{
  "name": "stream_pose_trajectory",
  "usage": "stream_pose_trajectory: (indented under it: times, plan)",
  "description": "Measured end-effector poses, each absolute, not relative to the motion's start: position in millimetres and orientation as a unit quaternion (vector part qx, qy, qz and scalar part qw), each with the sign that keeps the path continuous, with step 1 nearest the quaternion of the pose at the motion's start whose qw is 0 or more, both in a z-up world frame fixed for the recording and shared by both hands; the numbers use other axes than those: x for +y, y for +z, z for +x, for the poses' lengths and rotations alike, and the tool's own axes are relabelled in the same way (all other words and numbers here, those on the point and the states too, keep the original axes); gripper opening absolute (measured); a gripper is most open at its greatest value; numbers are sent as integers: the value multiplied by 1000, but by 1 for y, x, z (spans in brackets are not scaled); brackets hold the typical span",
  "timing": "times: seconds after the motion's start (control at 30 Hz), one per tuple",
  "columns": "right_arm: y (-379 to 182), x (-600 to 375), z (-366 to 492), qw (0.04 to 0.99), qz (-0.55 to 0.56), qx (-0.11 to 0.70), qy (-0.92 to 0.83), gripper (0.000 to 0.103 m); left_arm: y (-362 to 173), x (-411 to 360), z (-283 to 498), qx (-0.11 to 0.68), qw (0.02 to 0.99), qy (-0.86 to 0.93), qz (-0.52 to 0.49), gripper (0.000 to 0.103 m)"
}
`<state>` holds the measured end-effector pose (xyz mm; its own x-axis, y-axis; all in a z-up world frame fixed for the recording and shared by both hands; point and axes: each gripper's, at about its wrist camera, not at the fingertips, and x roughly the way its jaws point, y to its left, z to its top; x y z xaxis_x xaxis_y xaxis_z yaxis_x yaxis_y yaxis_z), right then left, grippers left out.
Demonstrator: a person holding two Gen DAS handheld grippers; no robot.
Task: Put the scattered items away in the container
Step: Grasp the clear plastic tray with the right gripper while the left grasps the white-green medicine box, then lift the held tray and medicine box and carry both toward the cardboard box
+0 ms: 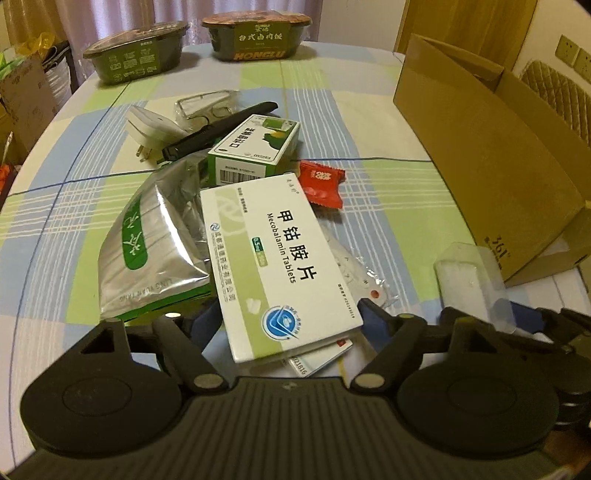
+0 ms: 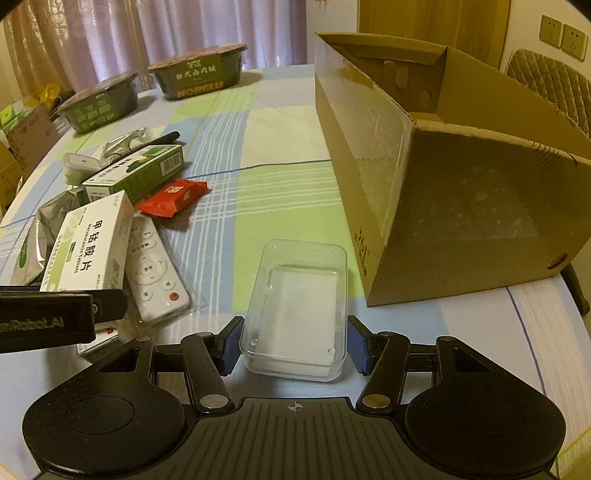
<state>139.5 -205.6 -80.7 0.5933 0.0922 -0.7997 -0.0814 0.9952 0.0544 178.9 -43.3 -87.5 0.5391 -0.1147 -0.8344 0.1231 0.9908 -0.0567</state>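
A white Mecobalamin tablet box (image 1: pixel 280 258) lies between the blue pads of my left gripper (image 1: pixel 290 319), and both pads press its long sides. My right gripper (image 2: pixel 295 345) is closed against the sides of a clear plastic box (image 2: pixel 299 306) near the table's front edge. The open cardboard box (image 2: pixel 461 221) stands just right of it. Scattered to the left are a silver foil pouch (image 1: pixel 155 240), a green carton (image 1: pixel 255 147), a red sachet (image 1: pixel 321 184), a white remote (image 2: pixel 155 273), a white plug (image 1: pixel 151 129) and a black pen (image 1: pixel 221 129).
Two dark green meal bowls (image 1: pixel 136 51) (image 1: pixel 258 35) stand at the table's far edge by the curtain. A padded chair (image 2: pixel 546 85) is behind the cardboard box. The checked tablecloth (image 2: pixel 266 155) is bare between the pile and the box.
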Motion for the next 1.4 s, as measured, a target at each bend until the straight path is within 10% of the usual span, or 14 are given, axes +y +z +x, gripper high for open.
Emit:
stream_pose_trajectory:
  times: [0.3, 0.5, 0.53, 0.6, 0.97, 1.17, 1.4]
  plan:
    - [-70, -207, 118, 886, -18, 459, 68, 60, -71, -26, 134, 480, 871, -92, 42, 68]
    - [-82, -200, 113, 868, -54, 487, 79, 61, -72, -24, 134, 479, 871, -88, 62, 87]
    - [-82, -199, 113, 868, -58, 487, 80, 64, -72, -25, 138, 480, 871, -88, 63, 87]
    - [-81, -199, 116, 869, -67, 485, 71, 103, -73, -26, 146, 482, 869, -91, 64, 87]
    - [-77, -196, 133, 873, -56, 477, 81, 103, -84, -27, 170, 500, 859, -92, 59, 71]
    - [-82, -198, 132, 869, -56, 484, 86, 58, -84, -28, 162, 491, 864, -89, 70, 68]
    - [-74, -198, 121, 878, -58, 465, 94, 58, -78, -20, 139, 490, 864, -93, 73, 68]
